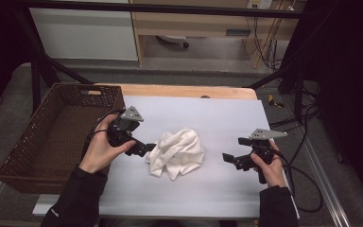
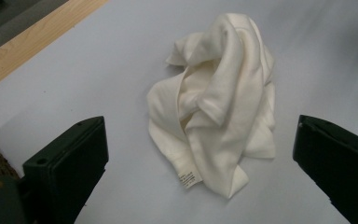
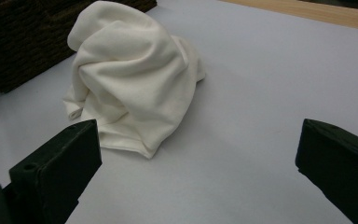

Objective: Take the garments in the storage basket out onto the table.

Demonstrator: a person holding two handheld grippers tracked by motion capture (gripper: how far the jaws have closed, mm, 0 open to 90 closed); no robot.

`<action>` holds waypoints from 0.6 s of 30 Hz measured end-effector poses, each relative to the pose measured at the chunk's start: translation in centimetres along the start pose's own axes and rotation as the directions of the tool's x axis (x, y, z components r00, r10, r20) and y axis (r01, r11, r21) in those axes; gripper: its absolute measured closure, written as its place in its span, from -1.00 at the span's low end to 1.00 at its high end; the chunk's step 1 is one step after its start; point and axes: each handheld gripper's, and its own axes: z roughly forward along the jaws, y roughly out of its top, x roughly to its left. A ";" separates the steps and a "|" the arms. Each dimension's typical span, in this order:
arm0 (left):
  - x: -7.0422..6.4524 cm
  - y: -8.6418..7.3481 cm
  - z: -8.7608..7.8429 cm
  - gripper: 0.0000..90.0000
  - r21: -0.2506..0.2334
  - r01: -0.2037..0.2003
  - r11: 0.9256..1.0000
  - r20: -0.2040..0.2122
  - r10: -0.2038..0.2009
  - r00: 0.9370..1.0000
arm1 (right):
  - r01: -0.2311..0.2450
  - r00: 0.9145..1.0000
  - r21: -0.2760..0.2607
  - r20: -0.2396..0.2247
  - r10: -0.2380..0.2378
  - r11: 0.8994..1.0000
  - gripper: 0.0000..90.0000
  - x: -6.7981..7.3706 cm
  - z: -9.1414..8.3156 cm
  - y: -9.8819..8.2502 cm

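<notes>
We see a soft, cream cloth crumpled in a heap at the centre of the smooth grey mat. The left gripper and right gripper flank it, jaws wide, holding nothing. A woven brown basket sits at left.

Left gripper held just left of the cloth, jaws spread wide, nothing clamped, right gripper held apart to the cloth's right, jaws likewise spread
</notes>
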 end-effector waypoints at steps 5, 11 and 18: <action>0.3 -1.3 -0.5 -0.94 -0.005 0.005 1.000 -0.015 -0.005 1.000 | -0.004 1.000 0.001 -0.001 0.004 1.000 -0.98 0.0 0.0 0.0; 0.7 -2.7 -1.1 -0.94 -0.013 0.013 1.000 -0.016 -0.014 1.000 | 0.003 1.000 0.006 0.000 -0.003 1.000 -0.98 0.0 0.1 0.0; 1.1 -4.2 -1.9 -0.94 -0.031 0.027 0.999 -0.034 -0.028 0.999 | 0.001 1.000 0.008 0.000 -0.001 1.000 -0.98 0.1 0.2 -0.1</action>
